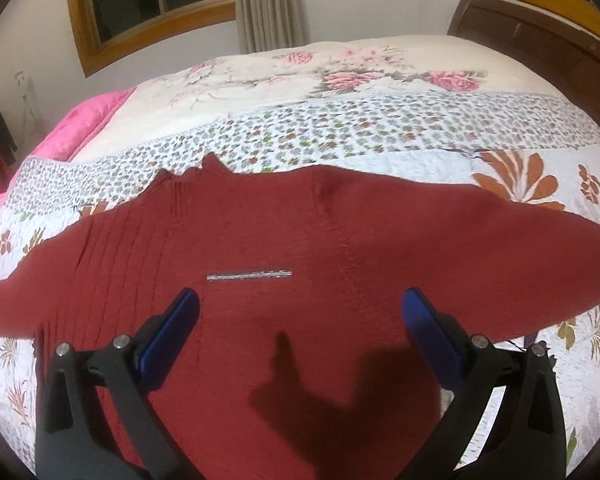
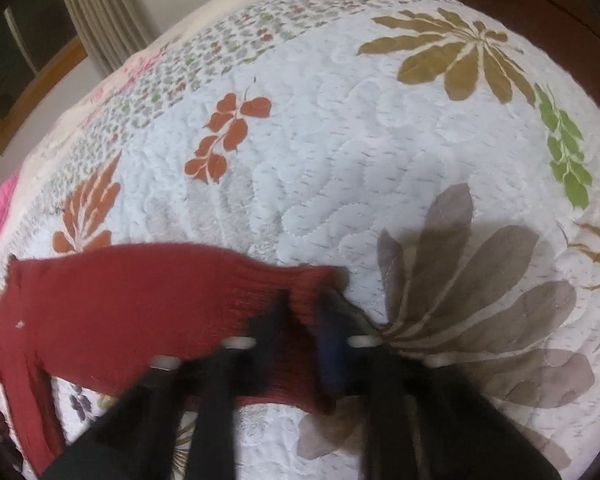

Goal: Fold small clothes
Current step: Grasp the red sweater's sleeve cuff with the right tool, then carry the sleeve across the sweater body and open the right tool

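I had one garment to deal with: a single dark red knitted sweater (image 1: 300, 248) spread flat on the bed's quilt (image 1: 380, 132), body in the middle and one sleeve running out to each side. A short silvery strip (image 1: 249, 275) sat on the knit just ahead of my left fingers.

My left gripper (image 1: 300, 308) hung over the body of the sweater with its two blue-padded fingers (image 1: 180, 320) spread wide, holding nothing; red knit filled the whole gap between them and ran on ahead and to both sides.

My right gripper (image 2: 304, 312) was out at the end of the right sleeve (image 2: 160, 292). That view was smeared by motion, but its fingers stood close together with the ribbed cuff (image 2: 300, 304) between them, so I judged them closed on the cuff, though I could not make out exactly how much fabric they had. The rest of the sleeve trailed away to the left of those fingers, and bare quilt lay ahead and to the right.

I expected the sweater to handle as soft, limp and light, with a bit of stretch, so it would sag and drag rather than hold a shape. The fuzzy knit looked grippy, so slipping seemed unlikely, but it could cling to the quilt and bunch. The cuffs, hem corners and shoulder seams looked like the sensible places to pinch, where the knit was doubled and firmer.

Count: one sweater, two sleeves, two grippers.
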A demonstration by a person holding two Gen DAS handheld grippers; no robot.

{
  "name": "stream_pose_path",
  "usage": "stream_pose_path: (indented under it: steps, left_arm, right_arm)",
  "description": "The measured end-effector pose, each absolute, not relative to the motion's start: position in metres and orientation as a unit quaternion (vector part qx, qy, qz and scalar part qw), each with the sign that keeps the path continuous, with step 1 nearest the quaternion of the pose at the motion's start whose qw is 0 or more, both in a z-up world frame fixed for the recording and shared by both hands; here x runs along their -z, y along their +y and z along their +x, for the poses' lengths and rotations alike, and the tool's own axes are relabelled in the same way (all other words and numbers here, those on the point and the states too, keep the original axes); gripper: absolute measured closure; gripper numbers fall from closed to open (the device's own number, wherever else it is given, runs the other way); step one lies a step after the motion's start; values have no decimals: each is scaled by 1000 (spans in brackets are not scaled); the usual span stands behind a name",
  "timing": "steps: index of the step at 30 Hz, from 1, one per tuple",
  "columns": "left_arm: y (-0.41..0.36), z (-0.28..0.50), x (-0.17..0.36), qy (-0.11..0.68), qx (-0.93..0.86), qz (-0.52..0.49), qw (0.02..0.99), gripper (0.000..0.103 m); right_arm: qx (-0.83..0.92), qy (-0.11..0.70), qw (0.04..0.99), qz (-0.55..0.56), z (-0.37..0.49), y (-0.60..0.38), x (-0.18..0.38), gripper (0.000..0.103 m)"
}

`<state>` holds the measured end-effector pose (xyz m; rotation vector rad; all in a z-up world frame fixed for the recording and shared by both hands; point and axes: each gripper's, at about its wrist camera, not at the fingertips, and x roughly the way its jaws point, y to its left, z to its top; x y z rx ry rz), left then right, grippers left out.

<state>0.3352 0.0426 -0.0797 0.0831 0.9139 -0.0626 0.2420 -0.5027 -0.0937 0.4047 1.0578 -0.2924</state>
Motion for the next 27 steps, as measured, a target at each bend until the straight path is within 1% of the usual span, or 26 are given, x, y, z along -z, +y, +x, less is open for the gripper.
stream_pose_path:
  steps: [2, 6, 11, 15, 20, 24, 26, 27]
  left_arm:
    - [48, 337, 80, 442, 26, 36, 896, 2]
    - [60, 338, 77, 441, 18, 31, 897, 2]
    - [77, 335, 74, 439, 8, 30, 898, 2]
    - [94, 331, 74, 442, 1, 24, 897, 2]
    - [118, 328, 75, 444, -11, 19, 896, 2]
    - [136, 328, 78, 446, -23, 14, 895, 2]
    - [141, 329, 80, 448, -27, 15, 894, 2]
    - [142, 329, 82, 449, -29, 15, 893, 2]
  right_arm:
    - [136, 491, 839, 193, 241, -501, 90, 92]
    - [115, 473, 859, 158, 239, -472, 71, 93]
    - [41, 468, 880, 75, 251, -385, 42, 93]
    - [-25, 470, 882, 31, 271, -307, 36, 93]
    - [-98, 477, 874, -4, 296, -215, 50, 93]
    - [-118, 498, 859, -12, 314, -173, 77, 93]
    - [-130, 513, 848, -15, 320, -158, 94, 90]
    - [-136, 519, 844, -15, 322, -153, 101, 80]
